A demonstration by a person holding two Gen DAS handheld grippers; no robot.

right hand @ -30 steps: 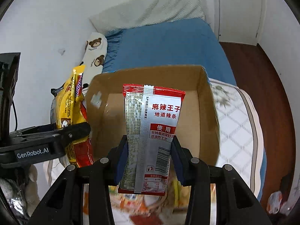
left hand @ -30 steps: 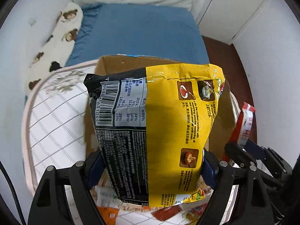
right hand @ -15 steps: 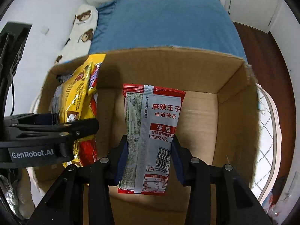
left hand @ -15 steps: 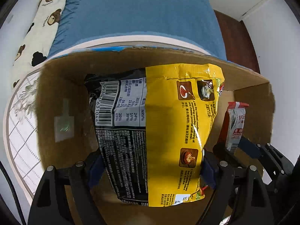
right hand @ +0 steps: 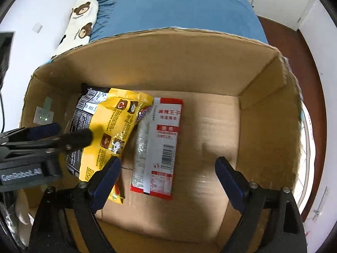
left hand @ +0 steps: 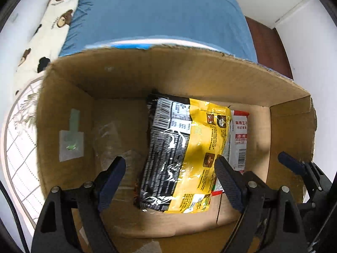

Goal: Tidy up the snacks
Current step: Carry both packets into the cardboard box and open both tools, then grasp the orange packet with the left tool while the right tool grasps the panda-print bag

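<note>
Cardboard box point(right hand: 189, 63) holds both snacks on its floor: the yellow noodle packet point(left hand: 185, 158) overlaps the left edge of the red-and-silver snack packet point(right hand: 160, 143), hiding it. Right gripper point(right hand: 167, 168), jaws just opened, and left gripper point(left hand: 170, 168) stand spread, pressing nothing.

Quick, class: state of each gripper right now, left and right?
Left gripper: open, holding nothing; yellow-and-black noodle packet lies below.
Right gripper: jaws just opened, holding nothing; red-and-silver snack packet lies below.

A blue bedsheet point(right hand: 179, 6) filled the top of the frame. A bear-print pillow point(right hand: 78, 23) lay at upper left, and dark wooden floor point(right hand: 294, 48) showed at upper right.
</note>
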